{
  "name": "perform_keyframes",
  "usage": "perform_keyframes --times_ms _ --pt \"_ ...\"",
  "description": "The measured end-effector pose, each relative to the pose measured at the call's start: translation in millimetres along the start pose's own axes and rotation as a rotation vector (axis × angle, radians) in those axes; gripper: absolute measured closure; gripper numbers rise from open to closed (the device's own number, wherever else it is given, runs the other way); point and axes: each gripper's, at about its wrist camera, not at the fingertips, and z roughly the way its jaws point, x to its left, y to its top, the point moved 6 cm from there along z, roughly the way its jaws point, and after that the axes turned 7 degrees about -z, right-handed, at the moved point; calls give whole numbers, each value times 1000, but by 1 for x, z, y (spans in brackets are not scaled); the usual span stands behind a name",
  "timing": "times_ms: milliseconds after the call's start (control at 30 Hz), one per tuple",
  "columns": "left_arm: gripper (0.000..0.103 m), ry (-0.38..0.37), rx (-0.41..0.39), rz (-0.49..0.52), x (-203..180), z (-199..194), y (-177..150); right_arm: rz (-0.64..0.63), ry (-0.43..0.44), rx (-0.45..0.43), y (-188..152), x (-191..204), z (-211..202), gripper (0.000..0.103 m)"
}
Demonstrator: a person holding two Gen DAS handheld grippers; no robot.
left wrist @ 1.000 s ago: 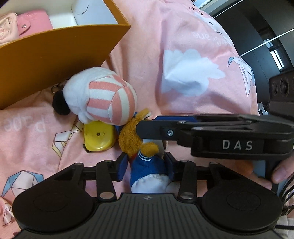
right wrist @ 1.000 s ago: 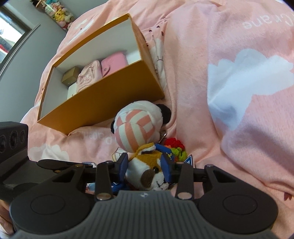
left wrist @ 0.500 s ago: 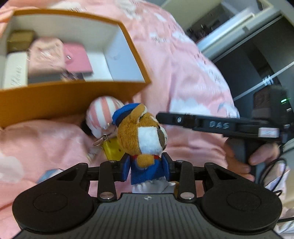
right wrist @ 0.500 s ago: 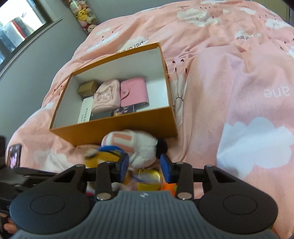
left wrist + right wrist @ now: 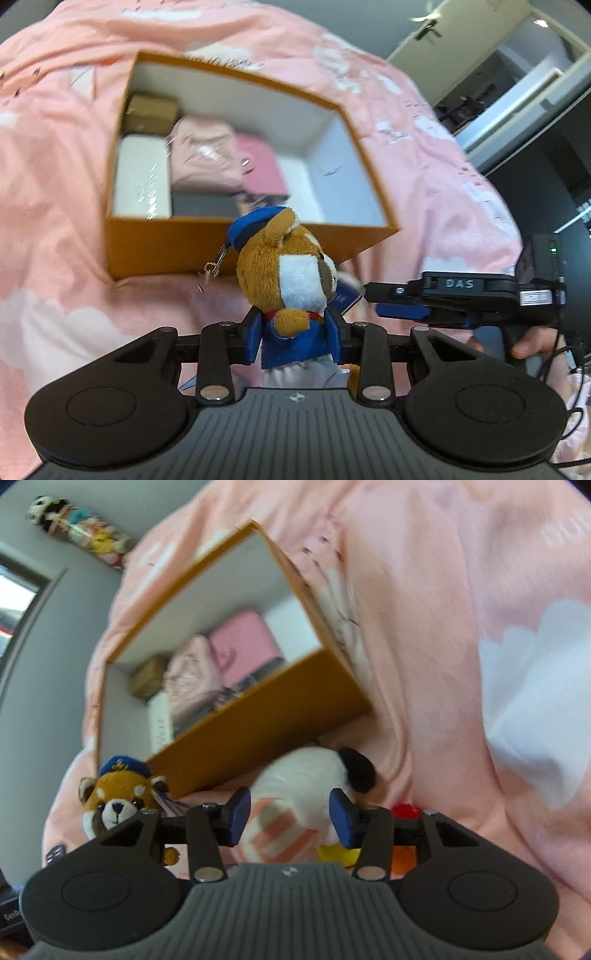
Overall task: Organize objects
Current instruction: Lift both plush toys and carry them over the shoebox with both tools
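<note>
My left gripper (image 5: 295,339) is shut on a small plush red panda (image 5: 288,273) in a blue sailor suit and cap, held upright in the air in front of the orange box (image 5: 229,247). The plush also shows at the left of the right wrist view (image 5: 118,801). My right gripper (image 5: 288,816) is open, its jaws above a white plush with pink stripes (image 5: 295,812) that lies on the bed beside the box (image 5: 258,716). The right gripper also shows in the left wrist view (image 5: 402,310).
The box holds a white case (image 5: 142,181), a brown box (image 5: 151,110), pink pouches (image 5: 229,162) and a dark item. A yellow object (image 5: 338,853) and red-orange toy (image 5: 404,812) lie under the right gripper. A pink duvet (image 5: 66,288) covers the bed.
My left gripper has lifted the red panda higher and toward the box. My right gripper let go of it, opened wider and moved over the striped plush.
</note>
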Motion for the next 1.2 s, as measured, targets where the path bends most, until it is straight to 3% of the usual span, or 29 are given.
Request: perform_keyframes --times_ms 133,233,467,733,1033,1200 --pt "63 14 28 -39 17 14 -6 103 42 47 -5 -16 18 49" --pt "63 35 40 -49 27 22 -9 139 78 69 -8 -22 31 36" --pt "63 90 58 -85 45 33 -14 57 121 84 -8 -6 57 34" --pt "63 139 80 -80 51 41 -21 -195 65 72 -21 25 54 44" --pt "63 -8 38 -28 12 3 -11 -425 37 -17 -23 50 -2 58" --pt "63 -44 18 -12 -4 -7 -7 -516 38 -35 -17 64 -28 63"
